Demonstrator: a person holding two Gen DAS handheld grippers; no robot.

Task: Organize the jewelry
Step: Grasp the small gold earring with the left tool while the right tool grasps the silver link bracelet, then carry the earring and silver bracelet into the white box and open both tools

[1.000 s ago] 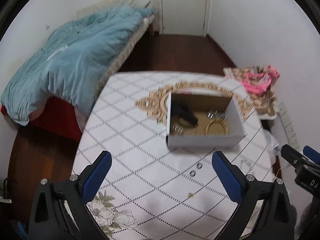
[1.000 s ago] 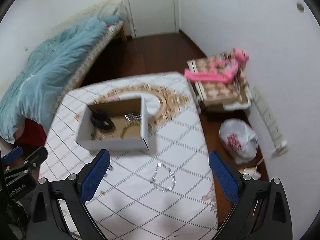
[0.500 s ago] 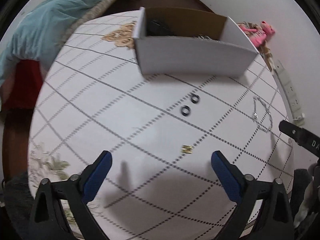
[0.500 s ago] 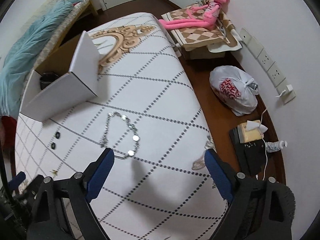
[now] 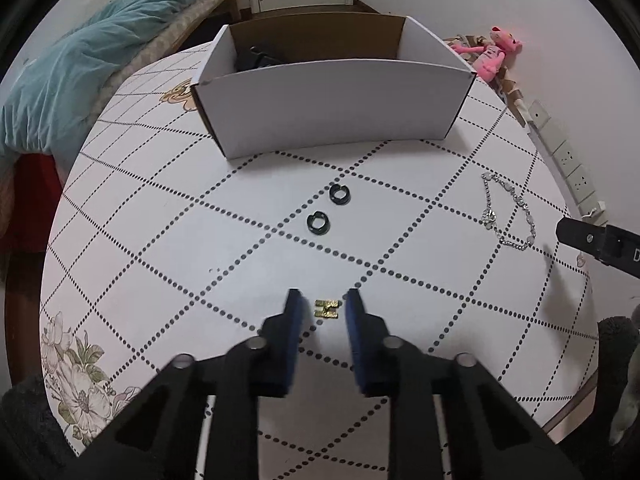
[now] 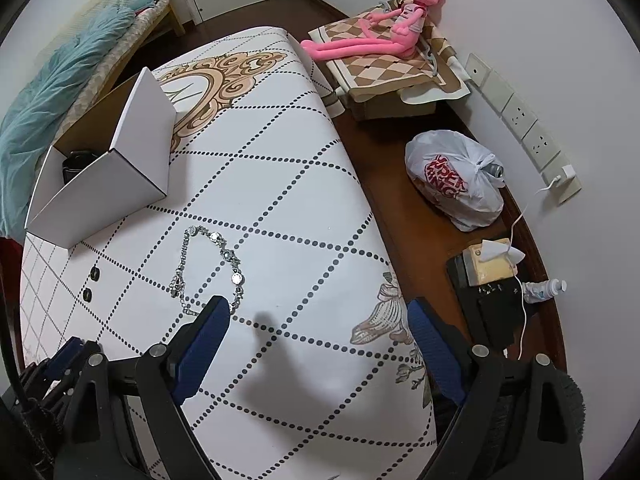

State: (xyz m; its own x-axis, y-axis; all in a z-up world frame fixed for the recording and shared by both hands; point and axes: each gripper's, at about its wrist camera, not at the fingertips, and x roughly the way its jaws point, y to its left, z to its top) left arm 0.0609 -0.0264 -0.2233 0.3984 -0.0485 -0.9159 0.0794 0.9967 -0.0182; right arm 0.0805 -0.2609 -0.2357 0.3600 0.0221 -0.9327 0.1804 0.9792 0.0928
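On the oval table (image 5: 160,240): wipe-clean white cloth with a dotted diamond grid, a gilt scroll medallion printed at the far end and flower sprays at the near edges.

Item 1. Quilt (image 5: 80,60), teal, crumpled, heaped on a bed to the left of the table.

Item 2. Cardboard box (image 5: 332,108), open-topped, white outside and brown inside, standing on the far half of the table. The left wrist view shows a dark item (image 5: 252,60) in its left corner; the rest of the inside is hidden.

Item 3. Plush toy (image 6: 372,36), pink and long-limbed, lying on a checked cushion on the floor. Only the right wrist view shows it whole.

Item 4. Plastic bag (image 6: 452,180), white with red print, knotted. It shows in the right wrist view alone.

Item 5. Right gripper (image 6: 316,306), black frame with blue pads. Its jaws stand wide apart after easing in slightly, with bare cloth between them. The left pad's tip overlaps the near end of item 7; whether it touches I cannot tell.

Item 6. Left gripper (image 5: 324,296), same make. Its jaws have just been closing and stand narrow on either side of item 9, with a sliver of cloth showing on each side, so it is not yet gripped.

Item 7. Silver chain (image 6: 216,268), set with round stones, lying in a loose loop near the table's right edge.

Item 8. Two black rings (image 5: 339,194) (image 5: 317,223), glossy, just beside each other, in front of the box.

Item 9. Gold piece (image 5: 328,308), small, flat and ribbed, on the cloth. It shows in the left wrist view alone.
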